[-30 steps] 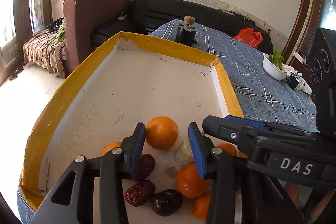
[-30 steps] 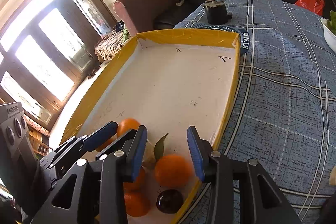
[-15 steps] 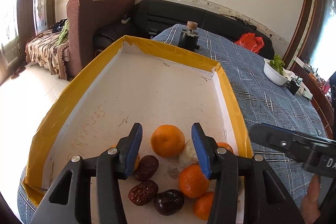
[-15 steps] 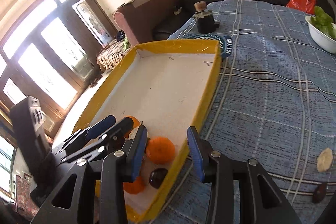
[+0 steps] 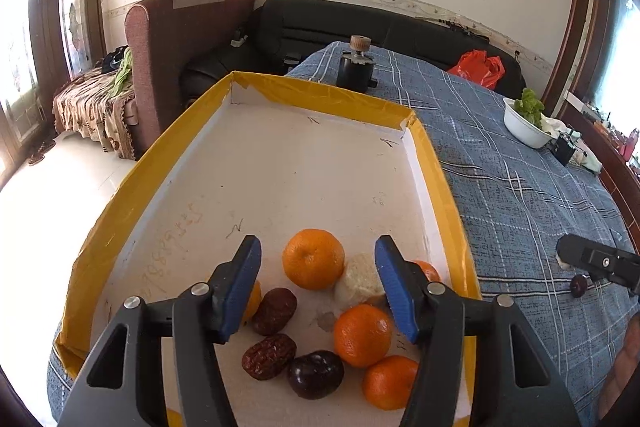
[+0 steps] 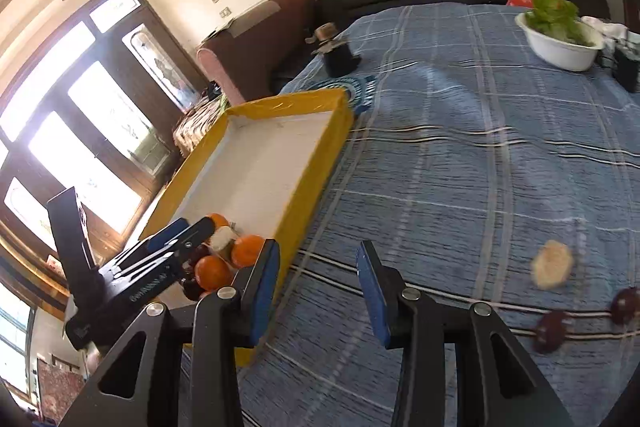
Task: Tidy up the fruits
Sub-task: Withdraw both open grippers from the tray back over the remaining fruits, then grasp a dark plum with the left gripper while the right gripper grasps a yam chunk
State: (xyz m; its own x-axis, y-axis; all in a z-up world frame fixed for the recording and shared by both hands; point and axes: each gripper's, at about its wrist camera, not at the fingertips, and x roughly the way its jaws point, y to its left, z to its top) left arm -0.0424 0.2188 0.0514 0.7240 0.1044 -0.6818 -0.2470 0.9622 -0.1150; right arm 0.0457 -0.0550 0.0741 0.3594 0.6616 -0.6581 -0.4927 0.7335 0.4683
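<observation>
Left wrist view: my left gripper (image 5: 318,283), jaws just widening, hangs empty over oranges (image 5: 313,259) at the tray's (image 5: 448,179) near edge; my right gripper (image 6: 318,287) gapes empty above the cloth (image 6: 460,167) beside the tray.

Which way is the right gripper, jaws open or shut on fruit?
Open and empty. The right gripper has only blue tablecloth between its jaws; the pale fruit lies loose further right.
</observation>
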